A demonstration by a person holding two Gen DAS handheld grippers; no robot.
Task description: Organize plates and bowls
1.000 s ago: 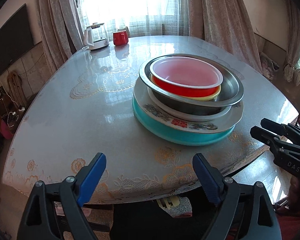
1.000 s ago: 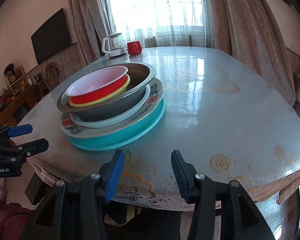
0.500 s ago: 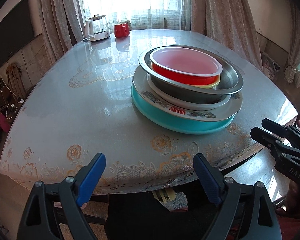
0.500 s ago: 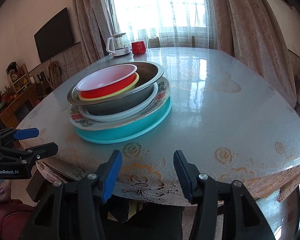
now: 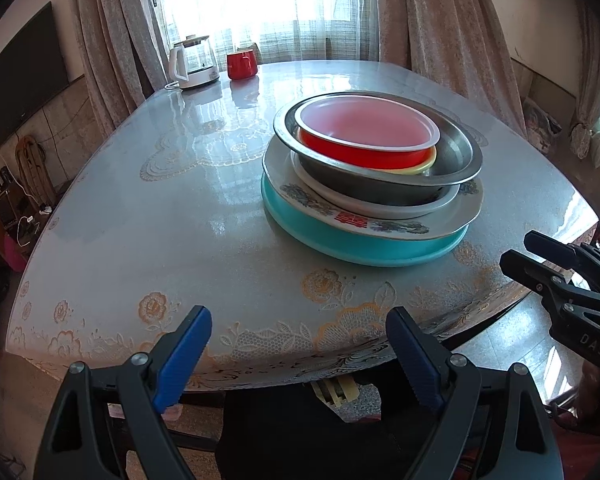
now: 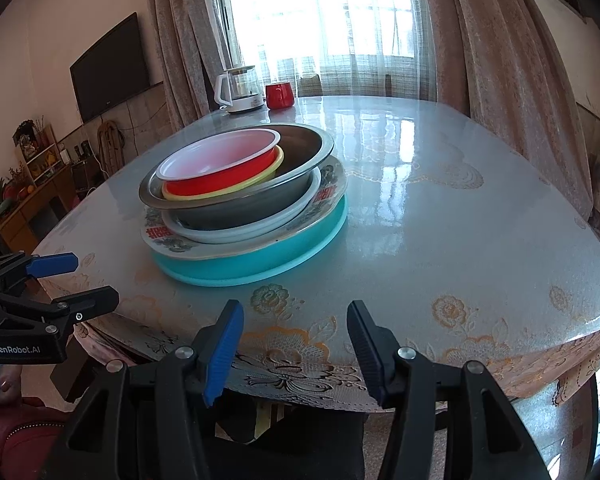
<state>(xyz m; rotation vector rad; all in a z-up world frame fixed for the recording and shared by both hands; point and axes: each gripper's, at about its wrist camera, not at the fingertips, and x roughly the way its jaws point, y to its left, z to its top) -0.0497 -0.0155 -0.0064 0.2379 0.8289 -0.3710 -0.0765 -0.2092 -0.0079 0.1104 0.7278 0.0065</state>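
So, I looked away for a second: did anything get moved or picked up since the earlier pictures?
Nothing was picked up or let go. Both cameras show the stack of dishes a little farther off than a second ago. The left gripper and right gripper stay open and empty at the near edge of the table. The stack, the kettle and the red mug are unmoved.

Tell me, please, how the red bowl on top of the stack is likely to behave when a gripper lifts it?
The red bowl looks like thin plastic, so probably light and slightly flexible at its white rim. It sits loosely nested in a yellow bowl, which might lift with it. Its glossy wall may be slippery.
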